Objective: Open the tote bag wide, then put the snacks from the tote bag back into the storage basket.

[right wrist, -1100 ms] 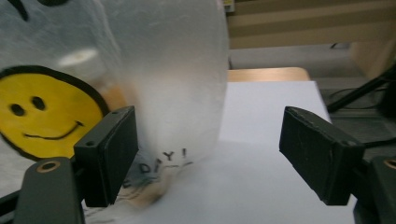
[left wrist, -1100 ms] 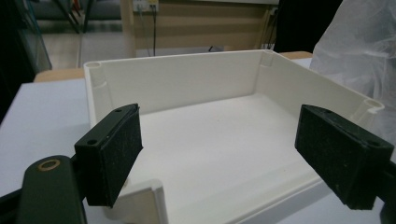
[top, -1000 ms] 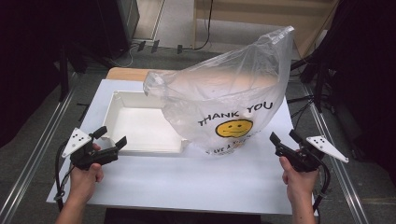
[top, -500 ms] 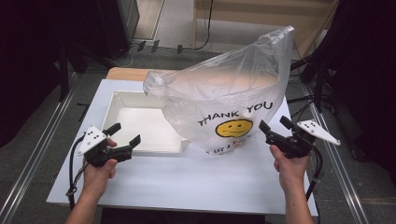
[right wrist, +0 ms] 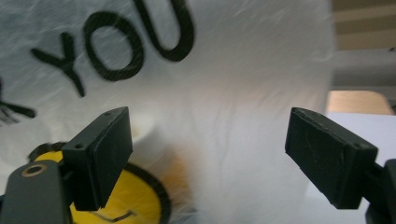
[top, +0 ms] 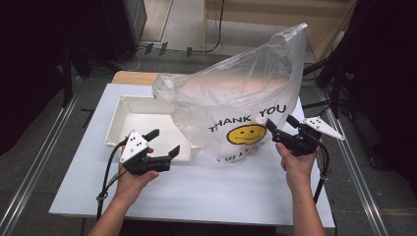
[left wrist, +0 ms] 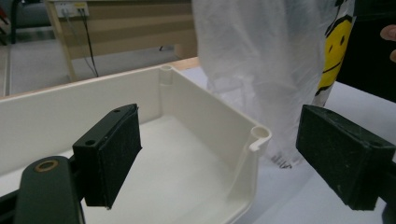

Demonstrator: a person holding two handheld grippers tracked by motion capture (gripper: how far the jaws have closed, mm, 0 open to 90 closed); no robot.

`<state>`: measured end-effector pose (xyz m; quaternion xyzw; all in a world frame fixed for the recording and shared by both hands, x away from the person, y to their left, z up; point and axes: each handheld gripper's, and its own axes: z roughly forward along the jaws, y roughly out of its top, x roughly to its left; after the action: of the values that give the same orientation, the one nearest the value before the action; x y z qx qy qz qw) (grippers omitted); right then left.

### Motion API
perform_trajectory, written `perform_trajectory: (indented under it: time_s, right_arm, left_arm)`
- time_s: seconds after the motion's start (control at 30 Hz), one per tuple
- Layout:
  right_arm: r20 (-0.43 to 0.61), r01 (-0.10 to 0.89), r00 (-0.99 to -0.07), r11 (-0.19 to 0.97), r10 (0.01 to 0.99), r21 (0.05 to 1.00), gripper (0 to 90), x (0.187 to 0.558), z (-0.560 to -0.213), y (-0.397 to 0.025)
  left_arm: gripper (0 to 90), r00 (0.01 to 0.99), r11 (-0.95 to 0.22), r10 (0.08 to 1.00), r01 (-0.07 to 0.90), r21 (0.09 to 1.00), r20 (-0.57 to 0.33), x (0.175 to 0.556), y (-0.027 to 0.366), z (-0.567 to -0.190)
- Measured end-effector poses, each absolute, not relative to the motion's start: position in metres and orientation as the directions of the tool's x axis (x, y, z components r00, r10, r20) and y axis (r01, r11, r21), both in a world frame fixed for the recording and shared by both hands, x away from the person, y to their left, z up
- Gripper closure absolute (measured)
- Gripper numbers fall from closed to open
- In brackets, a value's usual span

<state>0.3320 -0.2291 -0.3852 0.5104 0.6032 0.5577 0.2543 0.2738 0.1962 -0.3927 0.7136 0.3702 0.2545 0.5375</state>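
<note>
On table, puffed translucent plastic bag (top: pixel 236 98)

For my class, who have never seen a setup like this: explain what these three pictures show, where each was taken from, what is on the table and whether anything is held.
A person sits at a white table and holds a hand tool in each hand. Each tool has two black jaws that can pinch things.

The high view looks down from above. There the left gripper is near the bottom left and the right gripper is at the right.

The other two pictures come from small cameras riding on the tools, looking along their jaws.

On the table lie a shallow white tray and a puffed-up clear plastic bag printed THANK YOU with a yellow smiley. The bag stands partly over the tray.

The left gripper's jaws are open at the tray's corner. The right gripper's jaws are open against the bag. Nothing is held.
</note>
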Motion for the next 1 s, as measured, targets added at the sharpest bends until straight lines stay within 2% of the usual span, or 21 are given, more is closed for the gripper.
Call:
perform_trajectory:
  time_s: [0.1,0.23,0.33,0.5,0.57,0.67,0.77,0.8,0.87,0.93,1.0]
  right_arm:
    - [0.262,0.300,-0.332,-0.162,0.906,0.940,15.0,0.333,-0.382,-0.237]
    - [0.246,0.322,-0.282,-0.150,0.927,0.935,15.2,0.339,-0.381,-0.243]
    - [0.261,0.339,-0.285,-0.158,0.922,0.927,15.3,0.344,-0.385,-0.248]
    - [0.277,0.344,-0.330,-0.159,0.902,0.926,17.2,0.350,-0.386,-0.252]
    - [0.256,0.356,-0.360,-0.121,0.897,0.926,21.5,0.351,-0.387,-0.251]
    - [0.205,0.375,-0.391,-0.047,0.897,0.926,24.2,0.350,-0.390,-0.245]
    - [0.182,0.361,-0.418,-0.021,0.890,0.932,43.2,0.345,-0.391,-0.243]
    - [0.186,0.354,-0.439,-0.021,0.879,0.935,53.7,0.343,-0.392,-0.244]
    - [0.228,0.369,-0.488,-0.038,0.842,0.929,63.4,0.342,-0.393,-0.247]
    - [0.233,0.365,-0.504,-0.040,0.832,0.930,69.6,0.340,-0.393,-0.247]
    - [0.227,0.364,-0.506,-0.032,0.832,0.931,72.6,0.339,-0.393,-0.246]
  left_arm:
    - [14.4,0.599,-0.145,0.800,0.239,0.960,-0.029,0.277,0.185,-0.389]
    - [15.5,0.589,-0.128,0.806,0.263,0.956,-0.054,0.284,0.176,-0.388]
    - [17.7,0.600,-0.104,0.795,0.282,0.954,-0.091,0.287,0.170,-0.391]
    - [19.6,0.610,-0.118,0.789,0.275,0.954,-0.079,0.290,0.158,-0.393]
    - [22.7,0.603,-0.138,0.796,0.275,0.952,-0.059,0.292,0.150,-0.392]
    - [44.8,0.608,-0.118,0.790,0.275,0.954,-0.077,0.294,0.148,-0.391]
    - [61.2,0.615,-0.092,0.780,0.302,0.949,-0.120,0.299,0.147,-0.389]
    - [67.7,0.617,-0.089,0.776,0.310,0.947,-0.129,0.300,0.146,-0.390]
    - [82.8,0.645,-0.082,0.748,0.326,0.942,-0.158,0.302,0.147,-0.391]
    - [89.4,0.661,-0.101,0.734,0.333,0.937,-0.156,0.302,0.145,-0.392]
    - [90.0,0.672,-0.111,0.725,0.334,0.936,-0.153,0.301,0.143,-0.392]
